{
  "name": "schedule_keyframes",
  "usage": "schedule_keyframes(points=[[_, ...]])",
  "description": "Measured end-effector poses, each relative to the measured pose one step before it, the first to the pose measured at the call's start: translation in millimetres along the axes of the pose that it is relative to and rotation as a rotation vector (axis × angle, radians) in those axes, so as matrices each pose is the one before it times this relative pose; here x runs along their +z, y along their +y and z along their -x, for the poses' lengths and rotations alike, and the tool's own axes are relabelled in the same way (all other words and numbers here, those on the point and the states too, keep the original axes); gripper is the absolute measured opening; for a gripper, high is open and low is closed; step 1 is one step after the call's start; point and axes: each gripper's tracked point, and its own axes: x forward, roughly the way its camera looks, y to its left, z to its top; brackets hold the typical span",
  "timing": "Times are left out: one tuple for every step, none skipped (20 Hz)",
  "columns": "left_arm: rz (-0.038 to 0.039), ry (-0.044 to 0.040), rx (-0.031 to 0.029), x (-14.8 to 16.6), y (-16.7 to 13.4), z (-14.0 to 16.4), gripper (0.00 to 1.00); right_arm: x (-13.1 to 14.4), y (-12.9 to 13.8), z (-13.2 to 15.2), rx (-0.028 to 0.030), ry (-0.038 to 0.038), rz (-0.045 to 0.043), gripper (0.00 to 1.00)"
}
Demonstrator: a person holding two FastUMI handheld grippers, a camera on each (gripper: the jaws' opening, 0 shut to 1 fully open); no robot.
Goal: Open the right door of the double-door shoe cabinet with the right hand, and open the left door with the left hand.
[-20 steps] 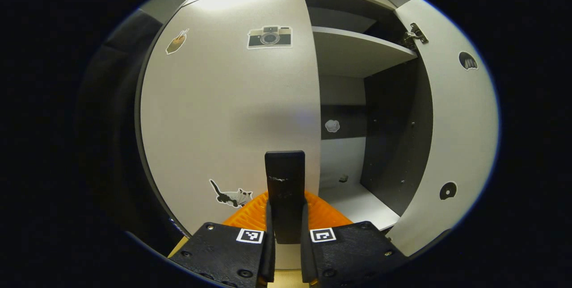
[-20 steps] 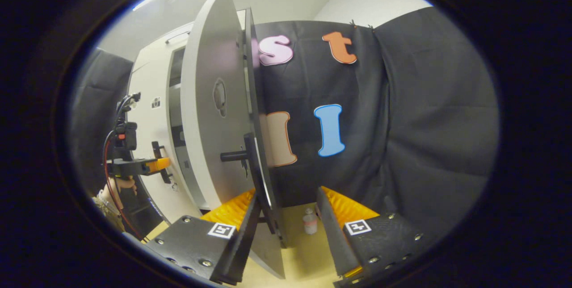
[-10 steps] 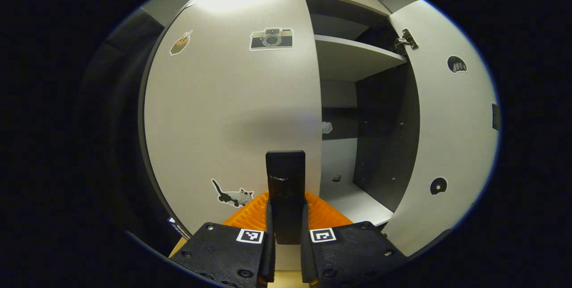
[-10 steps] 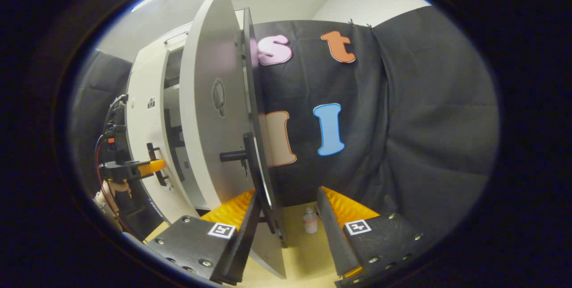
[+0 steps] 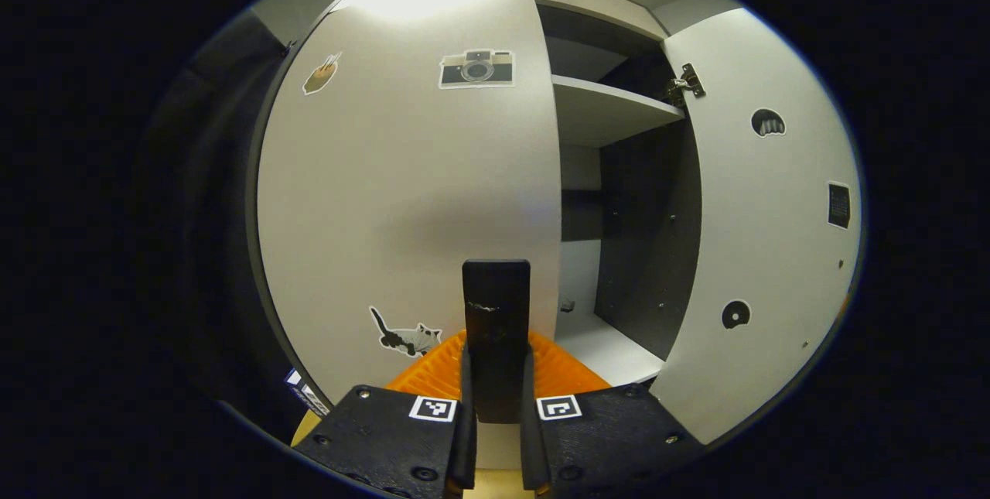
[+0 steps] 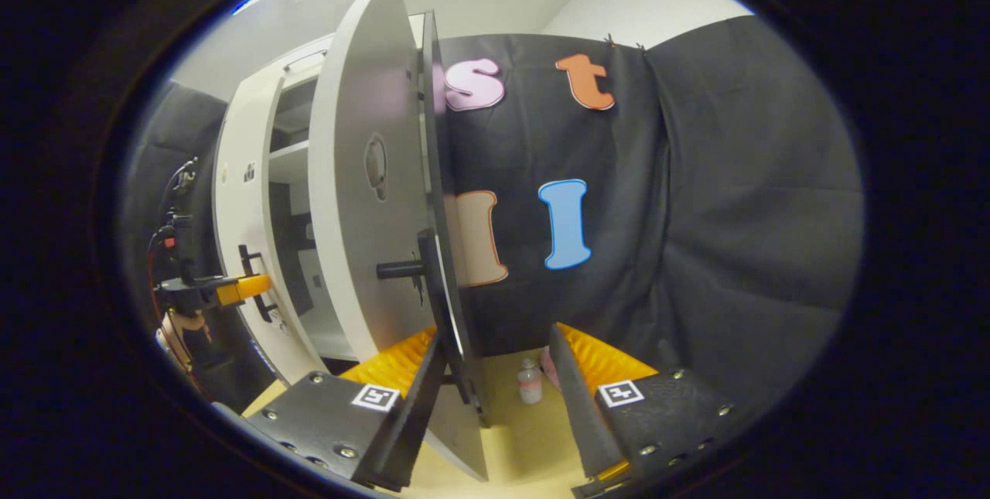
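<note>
The shoe cabinet's pale left door (image 5: 402,189), with a camera sticker and a cat sticker, stands ajar. My left gripper (image 5: 496,338) is shut on its black vertical handle (image 5: 496,290). To the right, the right door (image 5: 766,236) hangs wide open, baring a shelf (image 5: 603,108) and dark inner walls. In the right gripper view the right door (image 6: 363,213) is seen almost edge-on. Its black handle (image 6: 433,275) stands between the spread fingers of my right gripper (image 6: 496,333), which is open. Farther left, the left gripper (image 6: 240,288) and a hand (image 6: 182,325) hold the left door (image 6: 240,213).
The booth's black cloth wall (image 6: 696,213) hangs close behind the open right door. A small clear bottle (image 6: 529,383) stands on the yellowish floor (image 6: 526,445) just past the right gripper's fingers. Dark cloth borders the cabinet's left side (image 5: 216,213).
The left door has swung further out with my left gripper on its handle, narrowing my sight into the cabinet. The right gripper has stayed open around the right door's handle.
</note>
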Motion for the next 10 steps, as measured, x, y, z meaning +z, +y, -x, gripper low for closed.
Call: schedule_keyframes(points=[[-0.00133, 0.00238, -0.00956, -0.20, -0.16, 1.66, 0.24, -0.23, 0.23, -0.60, 0.00138, 0.00037, 0.00310, 0.75], [0.00361, -0.00035, -0.00943, -0.29, 0.37, 0.58, 0.24, 0.39, -0.09, 0.33, -0.00115, 0.00025, 0.00301, 0.78], [0.00649, -0.00119, -0.00710, 0.26, 0.86, 1.51, 0.24, 0.29, -0.29, -0.01, -0.00270, -0.00011, 0.00254, 0.78], [0.00083, -0.00569, -0.00603, 0.91, 0.97, 1.43, 0.24, 0.17, -0.12, 0.66, -0.00243, 0.00145, -0.00015, 0.78], [-0.00244, -0.00467, -0.00386, 0.16, 1.33, 1.48, 0.24, -0.69, 0.35, -0.39, -0.00285, 0.00100, 0.00151, 0.78], [-0.00481, -0.00358, -0.00350, 0.01, -0.11, 2.77, 0.24, 0.16, -0.06, -0.19, -0.00350, 0.00067, 0.00117, 0.78], [-0.00154, -0.00348, -0.00472, -0.33, 0.02, 2.03, 0.24, 0.33, -0.21, 0.87, -0.00436, 0.00078, 0.00236, 0.78], [0.00400, -0.00203, -0.00693, -0.17, 1.01, 2.17, 0.24, 1.04, -0.47, 0.62, -0.00423, -0.00039, 0.00349, 0.78], [0.00790, 0.00034, -0.00719, 0.20, 0.61, 2.43, 0.24, -0.54, 0.10, -0.63, -0.00295, 0.00105, 0.00177, 0.75], [0.00485, 0.00160, -0.00572, -0.54, 0.57, 2.69, 0.24, 0.21, -0.01, 0.57, -0.00280, 0.00053, 0.00033, 0.75]])
